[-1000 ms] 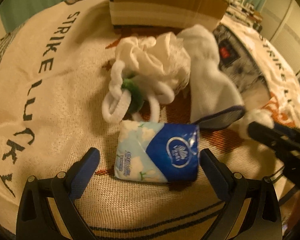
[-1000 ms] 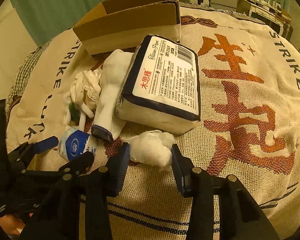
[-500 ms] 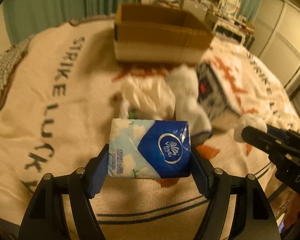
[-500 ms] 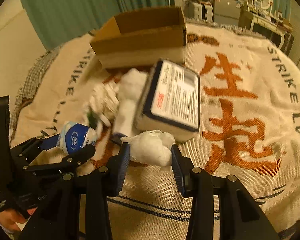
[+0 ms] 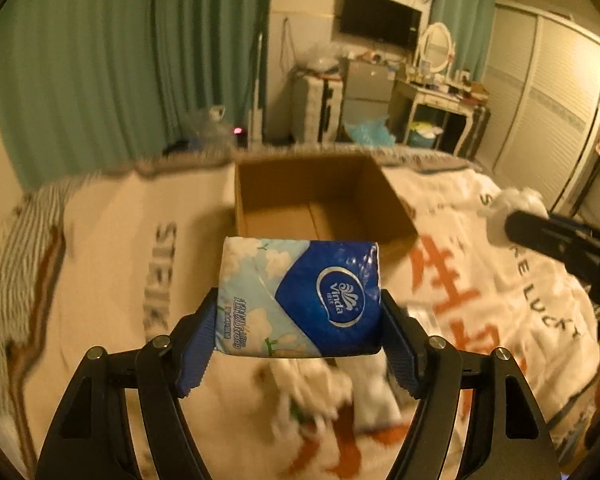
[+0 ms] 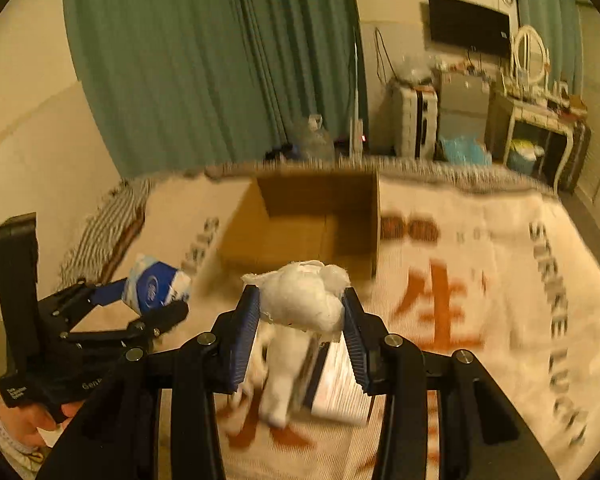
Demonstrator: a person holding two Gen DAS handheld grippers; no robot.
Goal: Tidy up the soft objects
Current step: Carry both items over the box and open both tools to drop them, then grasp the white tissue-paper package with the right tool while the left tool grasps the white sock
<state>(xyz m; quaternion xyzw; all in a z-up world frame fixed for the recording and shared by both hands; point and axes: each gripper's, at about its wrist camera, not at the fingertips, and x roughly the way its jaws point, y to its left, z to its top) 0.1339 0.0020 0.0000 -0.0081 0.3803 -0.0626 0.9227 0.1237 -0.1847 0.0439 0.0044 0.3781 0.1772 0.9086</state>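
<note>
Tissue pack [image 5: 300, 298], light and squashy with slick wrap, sits clamped by its short ends in the left gripper [image 5: 300, 320], box [image 5: 320, 208] just beyond. Cotton wad [image 6: 304, 298], feather-light and compressible, is pinched mid-body by the right gripper [image 6: 300, 320], box ahead.

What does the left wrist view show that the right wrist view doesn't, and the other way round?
Only the left wrist view shows the printed face of the blue tissue pack front on, with its logo, pinched in the left gripper.

Only the right wrist view shows the white cotton wad clamped between the right gripper pads, the boxed tissue pack lying below on the blanket, and the hand on the left tool.

Both show the open cardboard box ahead, empty where its floor is visible, plus both held items.
</note>
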